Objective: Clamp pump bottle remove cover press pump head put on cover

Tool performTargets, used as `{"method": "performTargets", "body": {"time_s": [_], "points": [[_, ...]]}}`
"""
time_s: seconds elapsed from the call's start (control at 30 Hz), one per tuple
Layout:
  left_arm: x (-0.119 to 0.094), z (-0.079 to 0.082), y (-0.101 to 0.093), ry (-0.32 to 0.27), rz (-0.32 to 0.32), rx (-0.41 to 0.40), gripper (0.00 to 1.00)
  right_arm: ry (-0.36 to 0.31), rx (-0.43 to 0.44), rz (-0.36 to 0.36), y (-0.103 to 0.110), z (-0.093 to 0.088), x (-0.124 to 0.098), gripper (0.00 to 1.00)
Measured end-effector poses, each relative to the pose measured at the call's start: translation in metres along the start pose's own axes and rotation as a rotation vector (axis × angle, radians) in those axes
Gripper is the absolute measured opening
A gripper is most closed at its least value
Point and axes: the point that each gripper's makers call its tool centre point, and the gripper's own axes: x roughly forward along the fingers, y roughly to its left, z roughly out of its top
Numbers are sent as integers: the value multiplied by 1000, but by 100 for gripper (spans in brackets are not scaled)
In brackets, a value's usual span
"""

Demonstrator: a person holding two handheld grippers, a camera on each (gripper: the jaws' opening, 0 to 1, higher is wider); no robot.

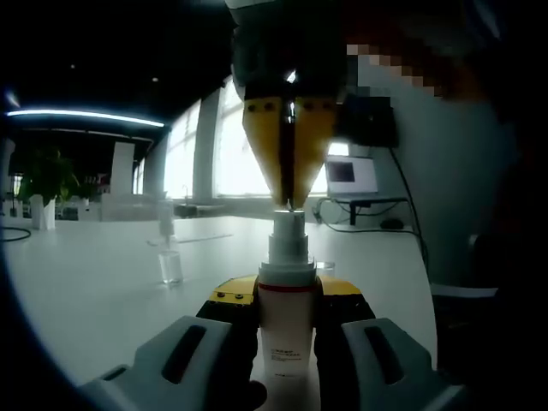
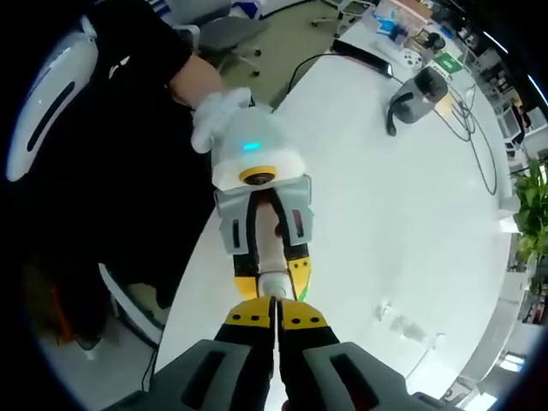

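Left tool (image 1: 287,342) grips the pump bottle (image 1: 285,330); right tool (image 1: 289,201), closed, presses its pump head (image 1: 288,224). Left gripper view shows a clear cover (image 1: 170,267) on the white surface (image 1: 103,274); right gripper view shows a gloved hand (image 2: 218,111).

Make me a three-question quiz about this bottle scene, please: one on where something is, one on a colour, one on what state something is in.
1. Where does the small clear cover stand?
A. on the white table
B. on the bottle
C. in the person's hand

2. What colour are the tips of the right gripper?
A. red
B. yellow
C. green

3. How is the left gripper set?
A. wide open, holding nothing
B. lying flat on the table
C. shut on the pump bottle

Answers: 1 A, it stands alone on the table beside the bottle; 2 B, yellow jaws point down onto the pump head; 3 C, its jaws hug the bottle's sides.
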Motion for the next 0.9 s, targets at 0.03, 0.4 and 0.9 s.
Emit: {"method": "performTargets", "body": {"time_s": [0.03, 0.4, 0.9], "points": [[0, 0, 0, 0, 1, 1, 15, -4, 8, -5, 0, 0, 0, 0], [0, 1, -2, 0, -1, 6, 15, -20, 9, -21, 5, 1, -2, 2], [0, 0, -2, 0, -3, 5, 15, -170, 43, -70, -2, 4, -17, 11]]}}
